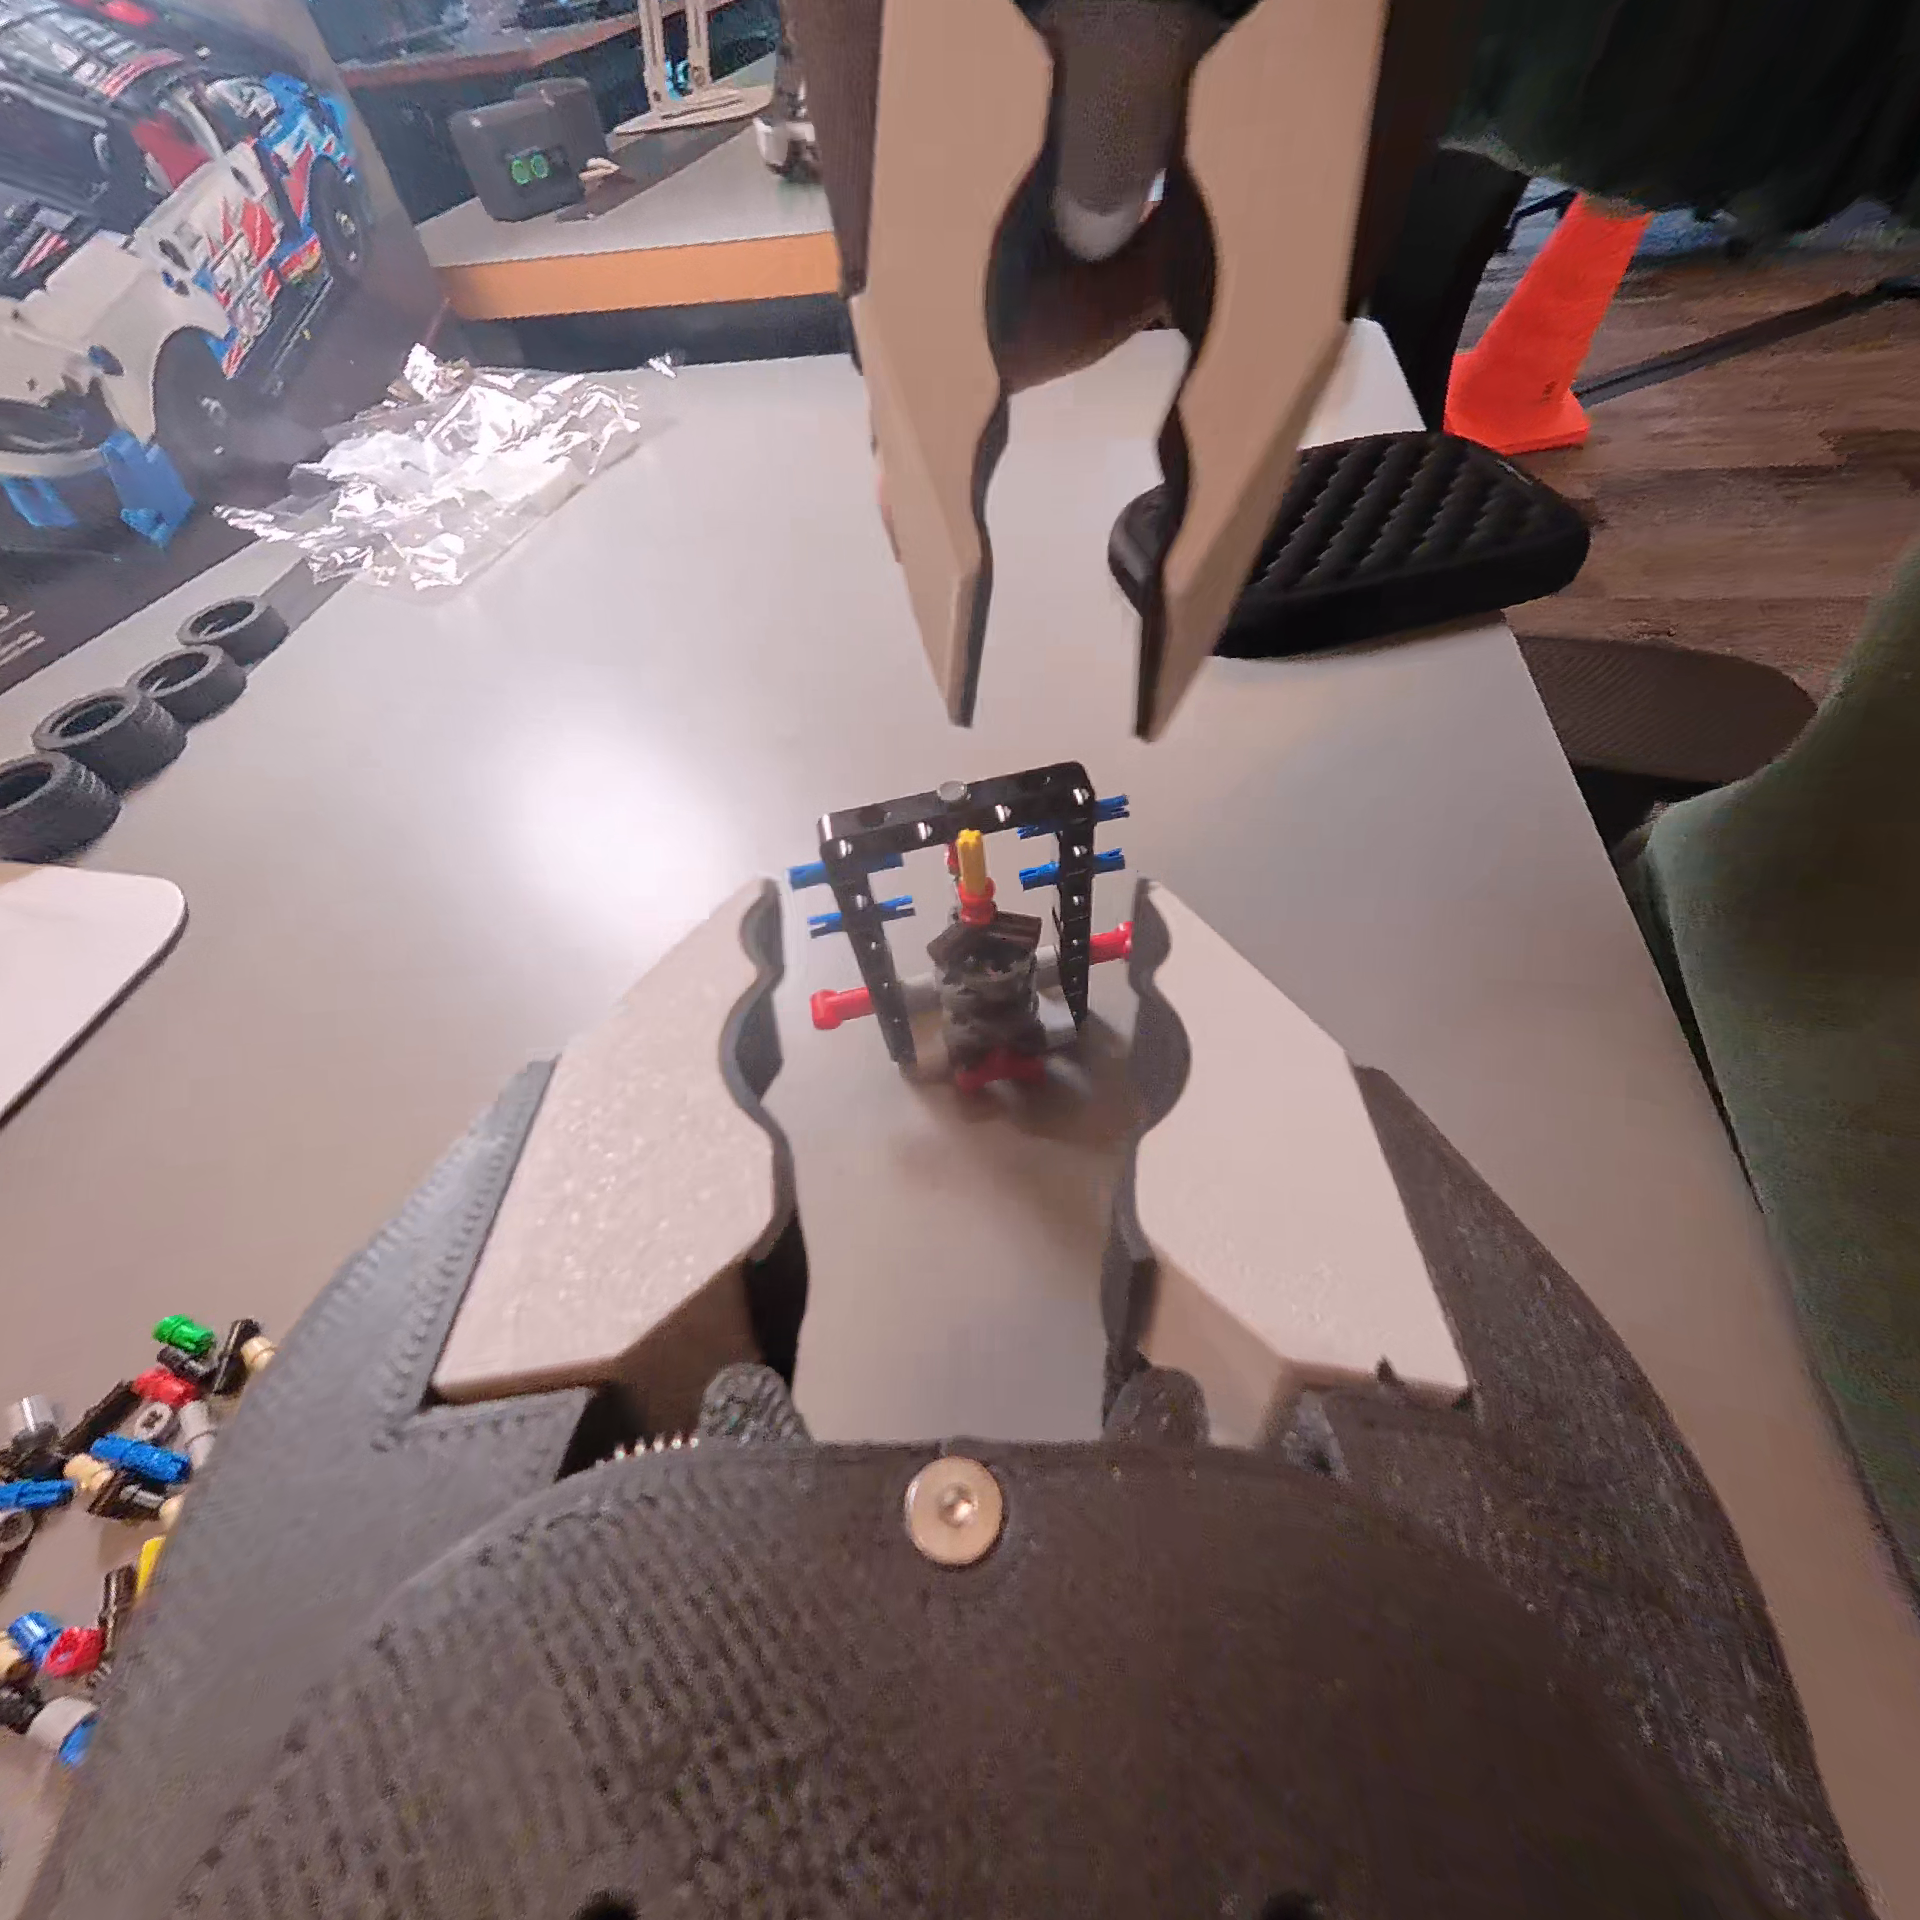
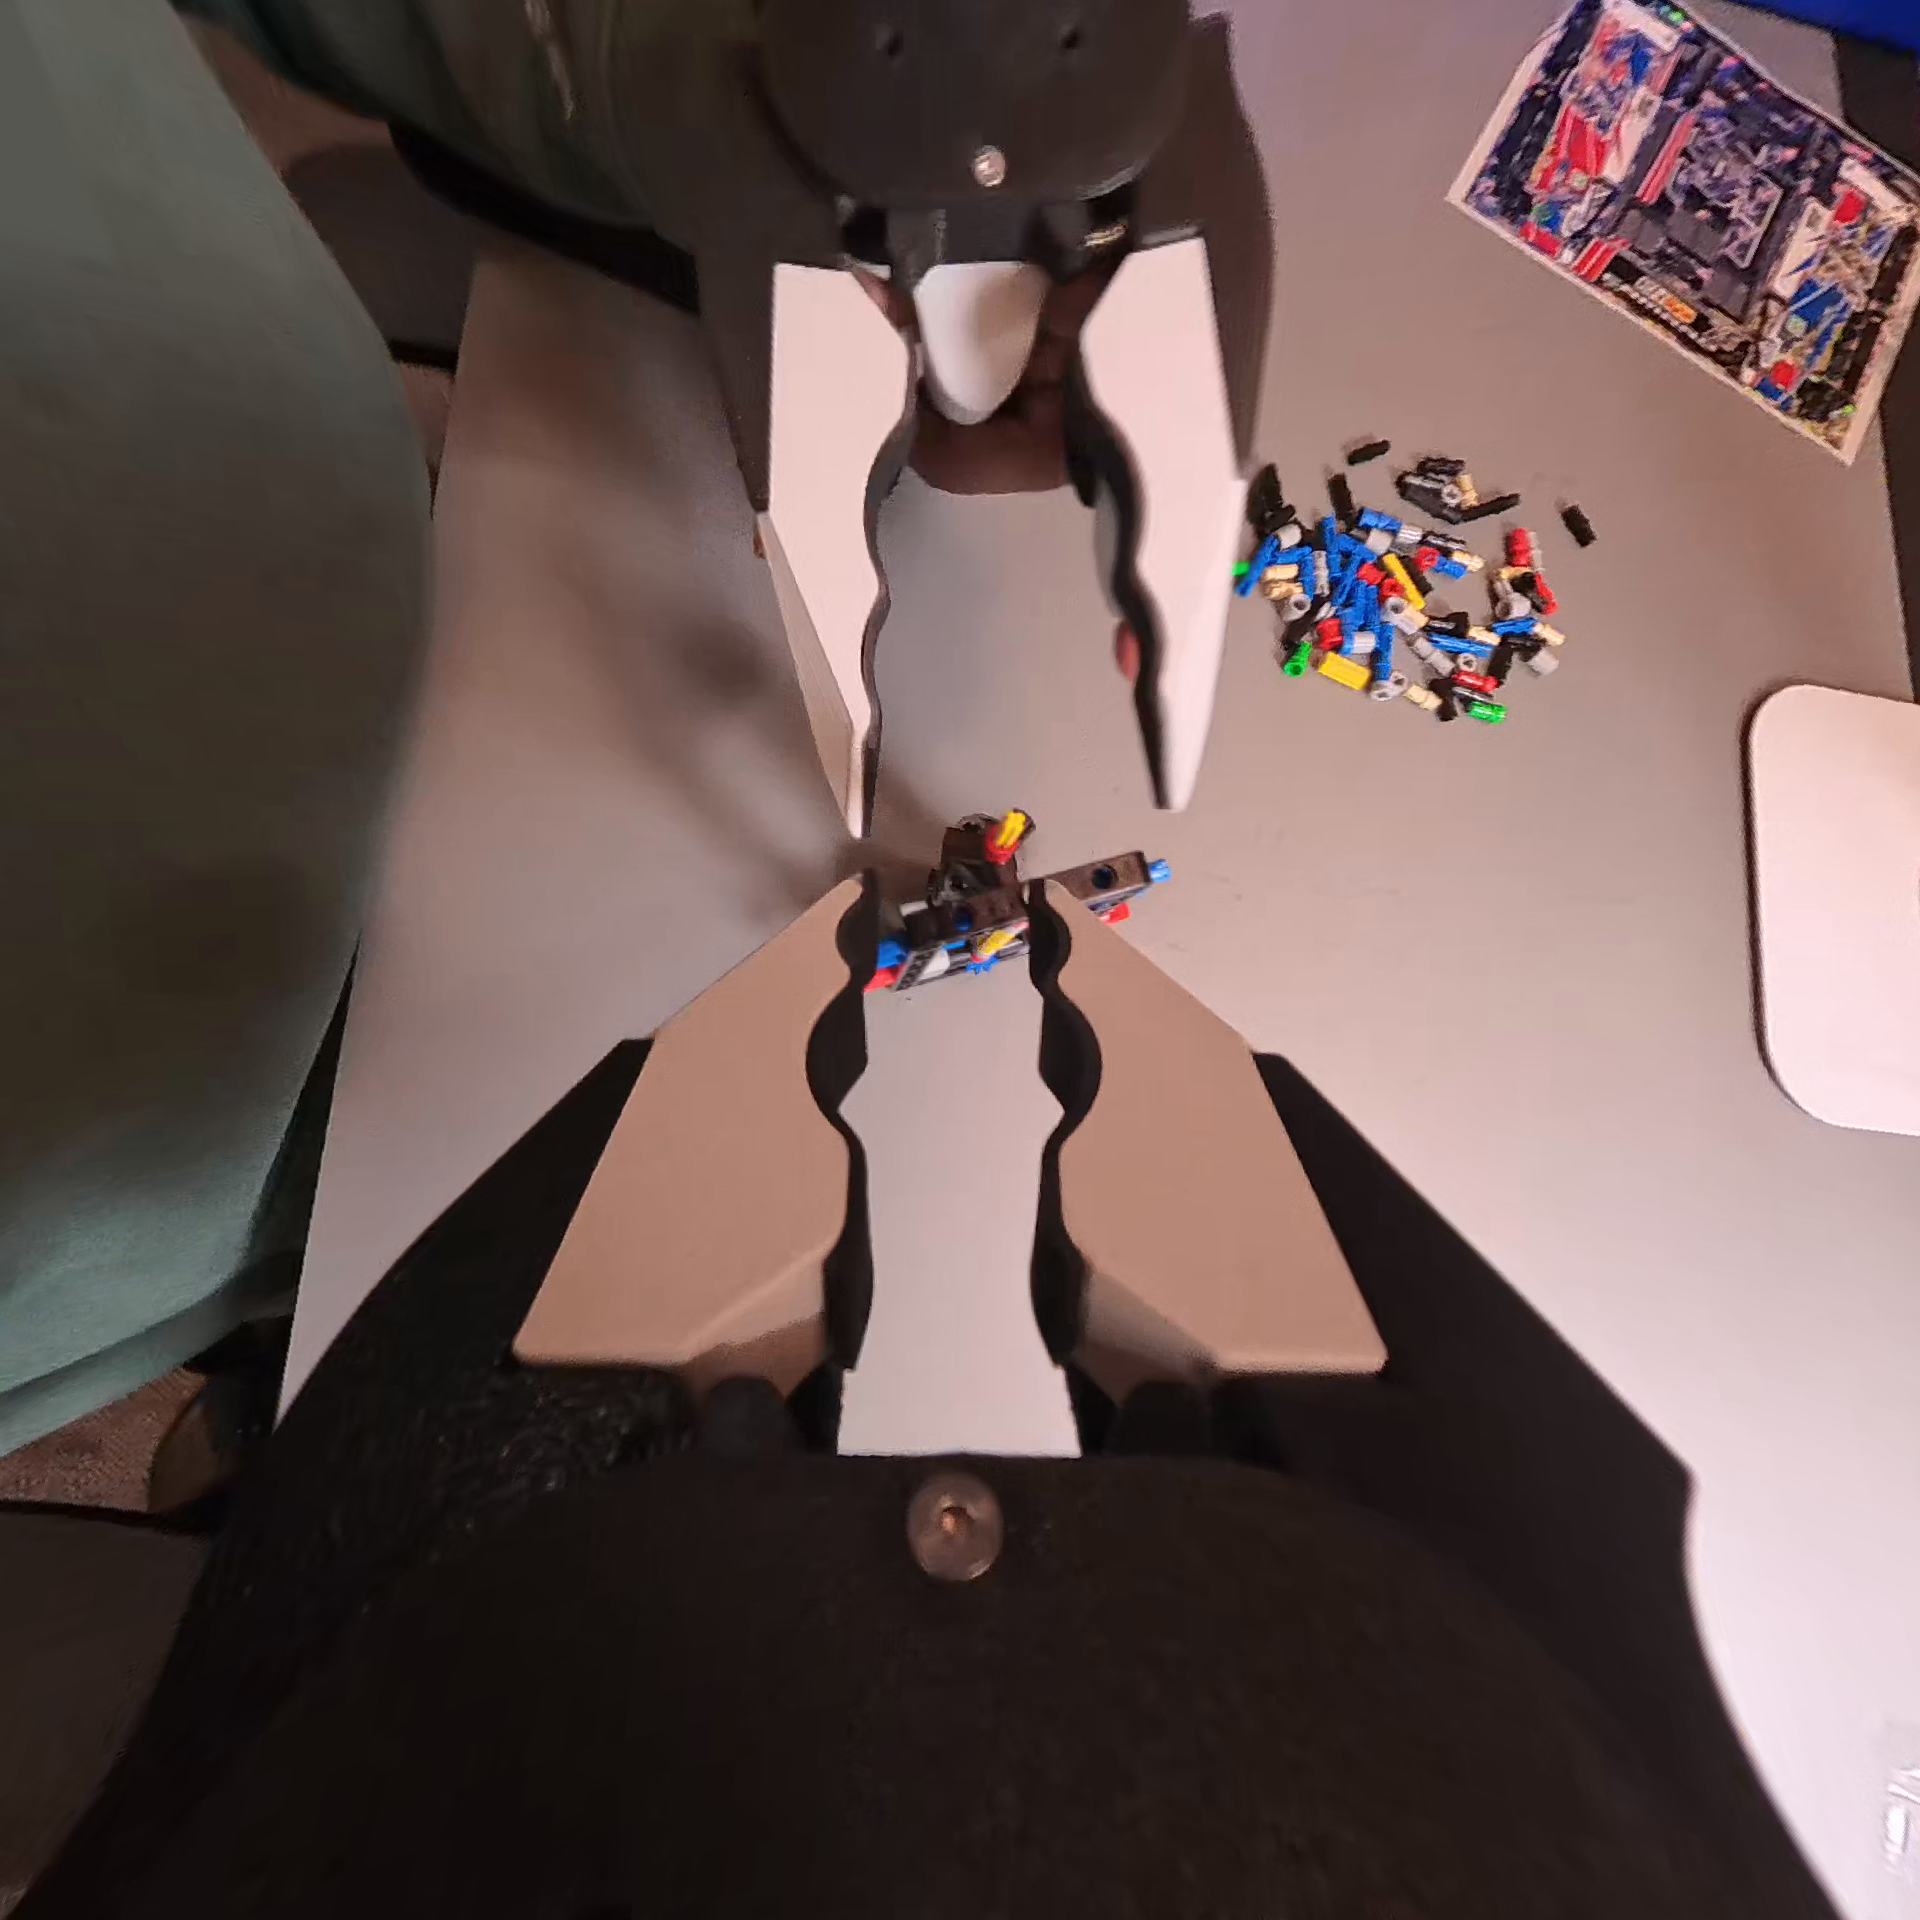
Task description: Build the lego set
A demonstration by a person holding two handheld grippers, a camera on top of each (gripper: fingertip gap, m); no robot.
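A small lego assembly (image 1: 966,935) stands upright on the grey table (image 1: 520,831): a black U-shaped frame with blue and red pins around a dark gear column topped by a yellow axle. My left gripper (image 1: 956,899) is open, one finger on each side of the assembly at table level. My right gripper (image 1: 1055,722) hangs open just above the frame's top bar, pointing down. In the right wrist view the assembly (image 2: 966,914) shows from above between the right gripper's (image 2: 948,894) tips, with the left gripper (image 2: 1013,810) opposite.
A pile of loose small pieces (image 2: 1392,592) lies to the left gripper's left (image 1: 104,1475). Several black tyres (image 1: 125,717), the set's box (image 1: 156,260) and plastic bags (image 1: 447,468) sit far left. A printed sheet (image 2: 1694,208) and a white pad (image 2: 1839,904) lie nearby. The table edge (image 1: 1579,790) runs at the right. My left and right fingertips are right by each other.
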